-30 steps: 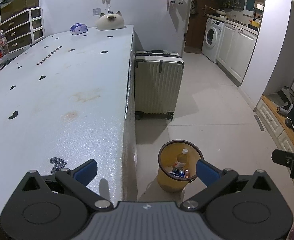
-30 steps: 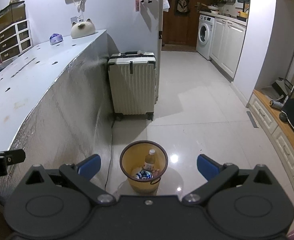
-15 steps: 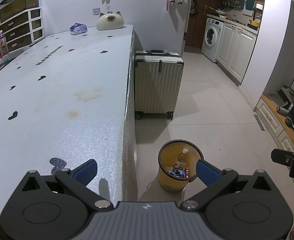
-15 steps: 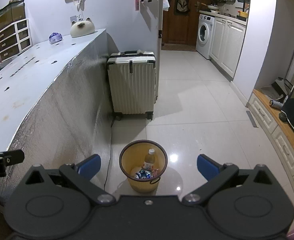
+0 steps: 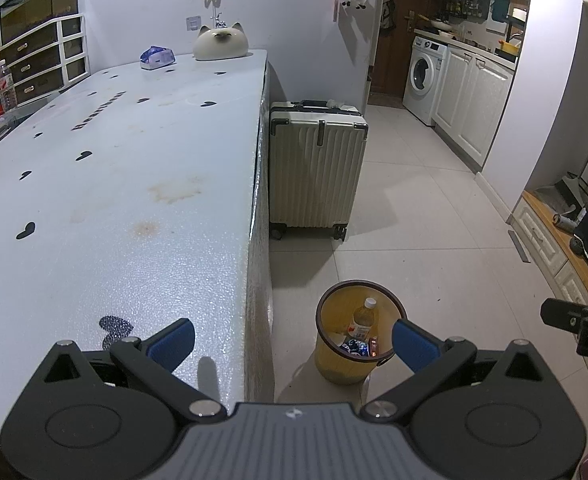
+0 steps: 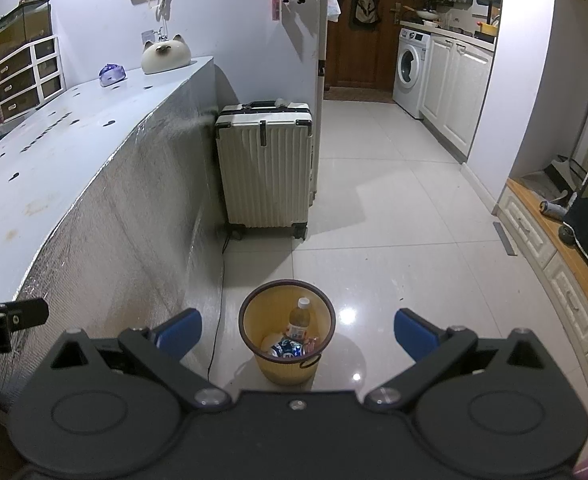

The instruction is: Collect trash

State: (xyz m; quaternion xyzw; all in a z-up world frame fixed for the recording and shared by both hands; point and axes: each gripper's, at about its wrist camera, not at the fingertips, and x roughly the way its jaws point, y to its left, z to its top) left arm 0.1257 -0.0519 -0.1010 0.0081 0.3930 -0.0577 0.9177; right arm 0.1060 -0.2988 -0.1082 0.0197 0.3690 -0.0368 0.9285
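Jaws of both the left gripper and right gripper stand spread wide, holding nothing. Yellow trash bin sits on the floor at 6 o'clock of the suitcase, just beside the table edge for easy dropping. Bottle and cans already lie inside.
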